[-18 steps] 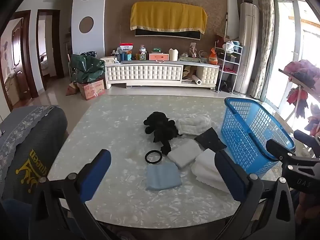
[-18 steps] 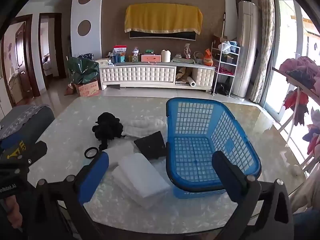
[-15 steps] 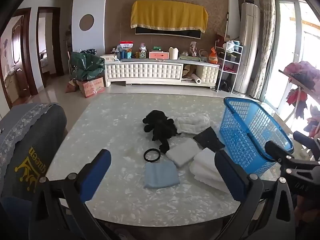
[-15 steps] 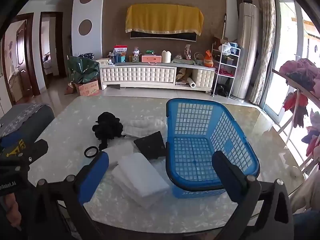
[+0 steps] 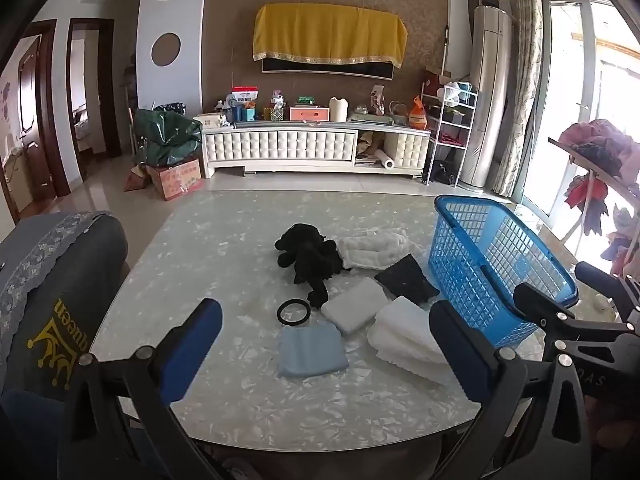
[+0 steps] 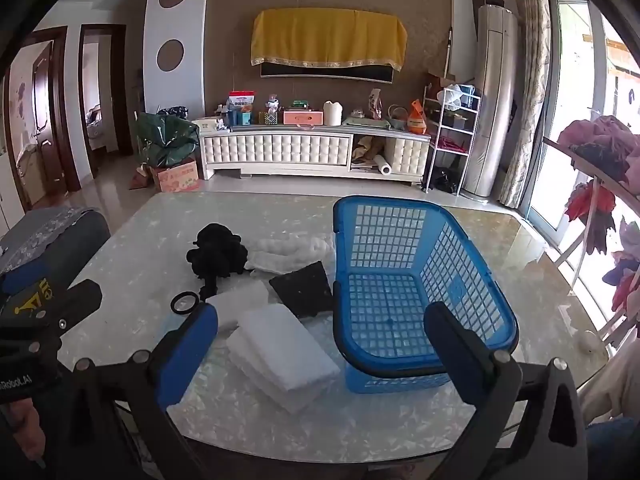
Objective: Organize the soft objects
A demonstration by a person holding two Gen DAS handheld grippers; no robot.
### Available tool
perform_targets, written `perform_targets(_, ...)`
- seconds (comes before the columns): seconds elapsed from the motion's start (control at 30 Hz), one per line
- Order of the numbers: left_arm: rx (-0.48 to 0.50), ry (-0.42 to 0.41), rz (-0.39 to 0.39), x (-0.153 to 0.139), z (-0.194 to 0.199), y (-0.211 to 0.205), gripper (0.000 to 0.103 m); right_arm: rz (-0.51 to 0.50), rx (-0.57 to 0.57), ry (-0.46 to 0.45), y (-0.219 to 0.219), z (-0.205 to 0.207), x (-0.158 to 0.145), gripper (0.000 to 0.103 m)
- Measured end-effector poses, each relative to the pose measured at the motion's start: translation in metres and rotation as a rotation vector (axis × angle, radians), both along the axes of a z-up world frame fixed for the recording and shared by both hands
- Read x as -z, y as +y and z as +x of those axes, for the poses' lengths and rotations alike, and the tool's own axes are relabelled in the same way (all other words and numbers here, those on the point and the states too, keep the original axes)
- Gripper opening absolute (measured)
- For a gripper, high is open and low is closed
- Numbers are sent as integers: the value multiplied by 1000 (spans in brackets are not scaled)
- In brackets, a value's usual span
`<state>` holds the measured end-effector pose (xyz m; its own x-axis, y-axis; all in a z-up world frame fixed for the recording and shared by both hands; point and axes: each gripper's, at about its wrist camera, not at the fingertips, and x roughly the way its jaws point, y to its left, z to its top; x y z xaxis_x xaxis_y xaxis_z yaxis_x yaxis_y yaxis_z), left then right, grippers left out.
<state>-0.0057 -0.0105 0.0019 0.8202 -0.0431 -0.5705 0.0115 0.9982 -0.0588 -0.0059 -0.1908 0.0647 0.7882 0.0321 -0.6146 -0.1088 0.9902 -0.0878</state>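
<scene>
Looking along the left gripper (image 5: 326, 344), spread wide and empty, the soft things lay clustered mid-worktop (image 5: 224, 240): black plush (image 5: 308, 256), blue cloth (image 5: 312, 350), white towels (image 5: 408, 340). The right gripper (image 6: 320, 354), equally agape and empty, faced the empty blue basket (image 6: 404, 292) just beside them, probably placed for short transfers.

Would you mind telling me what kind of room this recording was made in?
Most likely a home living room: a covered wall TV hangs above a low white media cabinet, and a marble-look table holds folded cloths beside a blue laundry basket.
</scene>
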Motion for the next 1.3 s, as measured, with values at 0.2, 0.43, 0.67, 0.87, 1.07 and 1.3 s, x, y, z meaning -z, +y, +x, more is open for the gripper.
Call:
perform_targets(0.2, 3, 8, -18, -2, 1, 3, 103, 0, 4, -2, -5, 2, 1, 103)
perform_targets(0.43, 4, 0, -22, -5, 1, 1, 103, 8, 7, 1, -6, 2, 2, 103)
perform_targets(0.67, 4, 2, -11, -2, 2, 1, 103, 11, 5, 5, -6, -1, 3, 103)
perform_targets(0.87, 8, -1, -5, 0, 2, 1, 103, 10, 4, 9, -5, -1, 3, 103)
perform_targets(1.07, 17, -3, -1, 0, 2, -1, 103, 12, 3, 17, -5, -1, 2, 103)
perform_targets(1.3, 23, 0, 5, 1, 1, -3, 103, 19, 2, 18, -6, -1, 1, 103)
